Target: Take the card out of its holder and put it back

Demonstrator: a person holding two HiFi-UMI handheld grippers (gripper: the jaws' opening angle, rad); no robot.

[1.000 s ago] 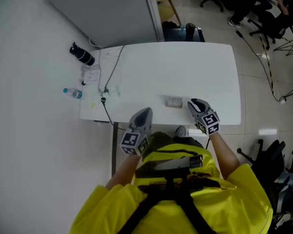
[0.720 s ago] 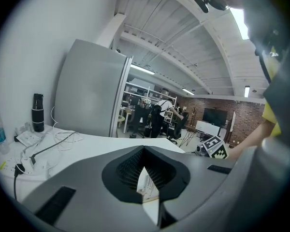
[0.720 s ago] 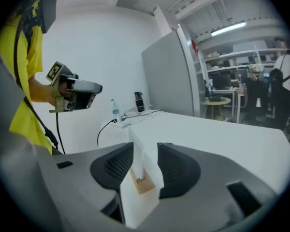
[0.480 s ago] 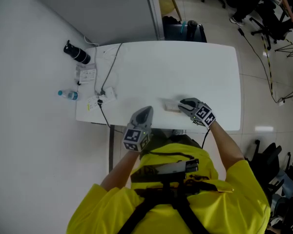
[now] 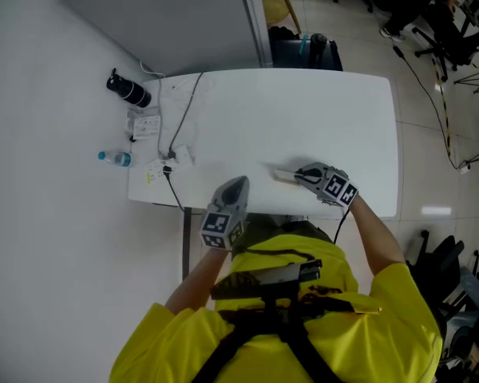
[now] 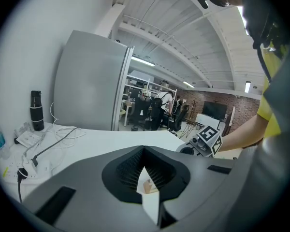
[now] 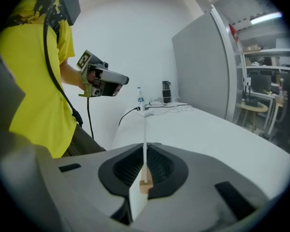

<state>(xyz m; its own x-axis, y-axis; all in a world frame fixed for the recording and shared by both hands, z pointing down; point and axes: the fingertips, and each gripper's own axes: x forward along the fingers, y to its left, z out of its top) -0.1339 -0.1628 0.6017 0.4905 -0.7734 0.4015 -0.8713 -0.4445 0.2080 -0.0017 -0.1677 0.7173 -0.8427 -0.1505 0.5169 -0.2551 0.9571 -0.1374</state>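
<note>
**Q:** What surface and what kind of room is this?

**A:** A white rectangular table (image 5: 303, 110) stands on a pale floor in an open office. One grey partition panel (image 5: 168, 14) rises behind its far left corner. Dark office chairs (image 5: 455, 26) crowd the far right, well apart from the table and too tangled to count. A person in a yellow shirt (image 5: 303, 302) stands at the near edge.

**Q:** How many of each thing are there?

**A:** There are two bottles at the table's left end: one black flask (image 5: 128, 90) and one clear water bottle (image 5: 114, 158). Loose cables (image 5: 182, 118) lie beside them. One dark bag (image 5: 303, 50) sits on the floor beyond the far edge. There is one card (image 5: 285, 175) and there are two grippers.

**Q:** Where is the card, and what are the grippers doing?

**A:** The card is on the near part of the table, right of centre, at the tip of the right gripper (image 5: 301, 174). In the right gripper view the card (image 7: 145, 129) is a thin white sheet, upright and seen edge-on. The right gripper (image 7: 145, 149) has both pads pressed against its faces. From the head view, the holder cannot be told apart from the card. The left gripper (image 5: 236, 183) hovers at the near edge, well apart from the card. In its own view the left gripper (image 6: 144, 153) has its jaws pressed together with nothing between them.
</note>
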